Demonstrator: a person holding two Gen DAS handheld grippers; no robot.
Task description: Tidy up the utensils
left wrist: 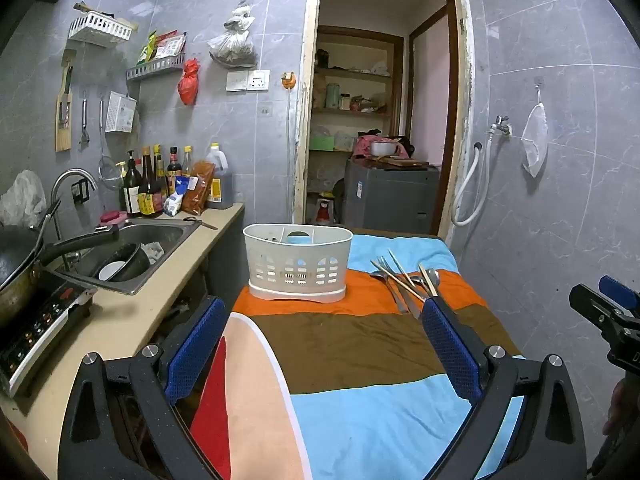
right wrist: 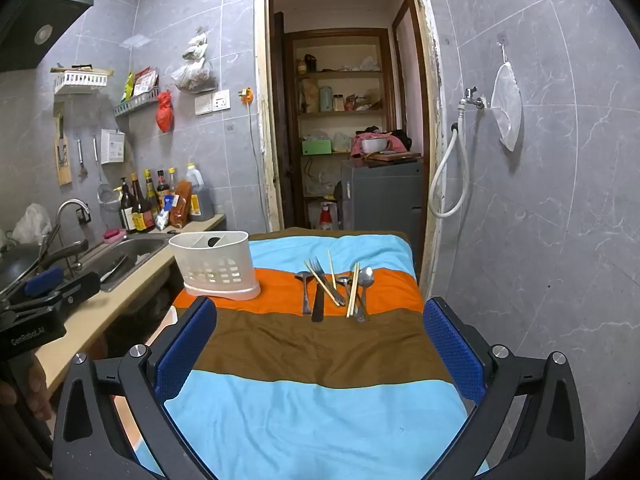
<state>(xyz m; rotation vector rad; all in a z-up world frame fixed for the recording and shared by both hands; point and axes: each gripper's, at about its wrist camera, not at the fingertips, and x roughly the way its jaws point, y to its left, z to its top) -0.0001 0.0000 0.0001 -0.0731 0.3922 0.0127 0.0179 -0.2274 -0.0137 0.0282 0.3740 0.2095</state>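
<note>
A white slotted utensil caddy [left wrist: 296, 264] stands on the orange stripe of the cloth-covered table [left wrist: 360, 400]. To its right lies a loose pile of utensils [left wrist: 404, 280]. In the right wrist view they show as a spoon [right wrist: 305, 284], a fork over a dark-handled knife [right wrist: 318, 292], wooden chopsticks [right wrist: 352, 288] and another spoon [right wrist: 365, 278], right of the caddy [right wrist: 216, 264]. My left gripper [left wrist: 324, 304] hovers open before the caddy, nothing between its fingers. My right gripper [right wrist: 319, 304] hovers open short of the utensils, holding nothing.
A counter on the left carries a steel sink [left wrist: 156, 236], a wok [left wrist: 16, 264] on an induction cooker [left wrist: 44, 320] and sauce bottles [left wrist: 160, 184]. A doorway with a grey machine [left wrist: 392, 196] lies behind the table. A tiled wall runs close along the right.
</note>
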